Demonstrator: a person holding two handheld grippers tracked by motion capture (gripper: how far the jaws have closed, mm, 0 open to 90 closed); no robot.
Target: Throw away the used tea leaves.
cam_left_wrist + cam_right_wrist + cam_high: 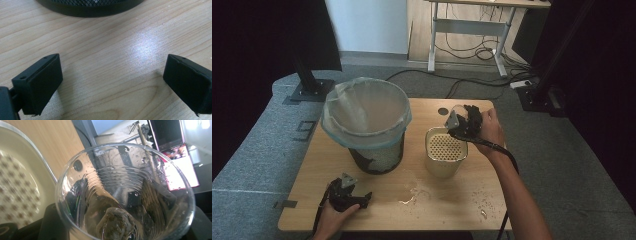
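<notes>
Over at the right of the high view, the right hand holds the right gripper just above the back rim of a cream strainer container with a perforated insert, which stands at the centre right of the wooden table. In the right gripper view, a clear plastic cup sits tipped between the black jaws, which press against its sides low in the frame, so the gripper is closed on the cup. Droplets cling to the cup's ribbed wall, and a soggy brown tea bag rests at its bottom; the cream perforated insert shows at the left edge of that view. At the lower left of the high view, the left hand rests the left gripper on the table, near the front edge. The left gripper view shows its jaws spread wide apart with nothing between them but bare wood grain, and the base of the black mesh wastebasket curves across the top of the frame. In the high view that wastebasket, lined with a translucent bag, stands at the upper left of the table. Small spills and dark crumbs speckle the table in front of the strainer container.
</notes>
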